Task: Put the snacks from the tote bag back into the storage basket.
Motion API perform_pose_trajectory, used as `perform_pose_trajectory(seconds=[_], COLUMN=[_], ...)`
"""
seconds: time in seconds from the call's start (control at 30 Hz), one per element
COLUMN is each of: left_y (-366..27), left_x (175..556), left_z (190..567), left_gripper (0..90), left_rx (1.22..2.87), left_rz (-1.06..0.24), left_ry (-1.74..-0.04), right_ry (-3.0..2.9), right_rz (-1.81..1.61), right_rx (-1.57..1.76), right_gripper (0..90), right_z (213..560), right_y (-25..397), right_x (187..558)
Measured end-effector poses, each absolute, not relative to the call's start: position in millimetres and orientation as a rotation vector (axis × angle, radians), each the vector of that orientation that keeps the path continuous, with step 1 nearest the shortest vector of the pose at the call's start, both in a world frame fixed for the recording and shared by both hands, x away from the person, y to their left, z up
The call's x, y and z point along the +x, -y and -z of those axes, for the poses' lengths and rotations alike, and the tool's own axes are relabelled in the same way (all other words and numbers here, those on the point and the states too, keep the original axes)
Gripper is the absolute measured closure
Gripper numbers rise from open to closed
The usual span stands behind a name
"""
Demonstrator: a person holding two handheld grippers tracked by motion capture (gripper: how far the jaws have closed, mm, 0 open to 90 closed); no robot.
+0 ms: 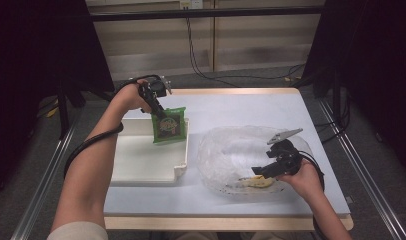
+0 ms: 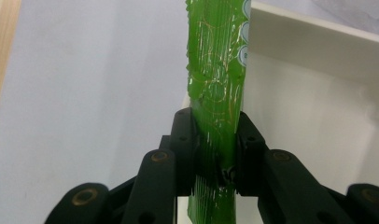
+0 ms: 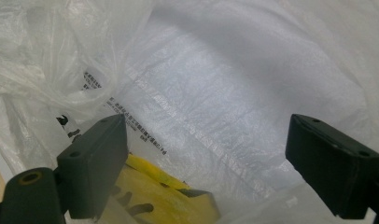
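Observation:
My left gripper (image 1: 157, 111) is shut on the top edge of a green snack packet (image 1: 168, 125), which hangs over the far right corner of the white tray (image 1: 141, 162). In the left gripper view the green packet (image 2: 218, 79) is pinched edge-on between the two black jaws of the left gripper (image 2: 215, 154). My right gripper (image 1: 260, 172) stands open at the near side of a clear plastic bag (image 1: 236, 150). Its jaws are spread wide inside the clear bag (image 3: 215, 84), above a yellow packet (image 3: 155, 196), and nothing lies between them. That yellow packet (image 1: 256, 183) lies in the bag's near end.
The white tabletop (image 1: 241, 107) carries the tray at left and the bag at right. Bare table lies behind both and along the front edge. Metal rails and dark curtains flank the table, and cables run across the floor behind.

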State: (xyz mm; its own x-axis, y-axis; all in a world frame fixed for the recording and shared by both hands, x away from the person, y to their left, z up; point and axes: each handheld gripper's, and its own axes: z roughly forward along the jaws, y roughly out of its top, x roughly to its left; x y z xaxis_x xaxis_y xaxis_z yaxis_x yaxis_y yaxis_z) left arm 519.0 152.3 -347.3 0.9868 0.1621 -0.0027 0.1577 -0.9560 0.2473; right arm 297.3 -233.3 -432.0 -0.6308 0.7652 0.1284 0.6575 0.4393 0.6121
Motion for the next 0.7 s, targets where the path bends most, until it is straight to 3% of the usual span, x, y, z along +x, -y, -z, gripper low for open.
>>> perform_pose_trajectory(seconds=[0.7], left_y=[-157.9], left_x=[524.8], left_z=[352.7], left_gripper=[71.2], left_rx=[2.876], left_rz=[-0.060], left_ry=[-0.193], right_ry=[-2.529], right_rz=[-0.951], right_rx=[1.259], right_gripper=[13.0], right_z=[433.8], right_y=[232.4], right_x=[298.1])
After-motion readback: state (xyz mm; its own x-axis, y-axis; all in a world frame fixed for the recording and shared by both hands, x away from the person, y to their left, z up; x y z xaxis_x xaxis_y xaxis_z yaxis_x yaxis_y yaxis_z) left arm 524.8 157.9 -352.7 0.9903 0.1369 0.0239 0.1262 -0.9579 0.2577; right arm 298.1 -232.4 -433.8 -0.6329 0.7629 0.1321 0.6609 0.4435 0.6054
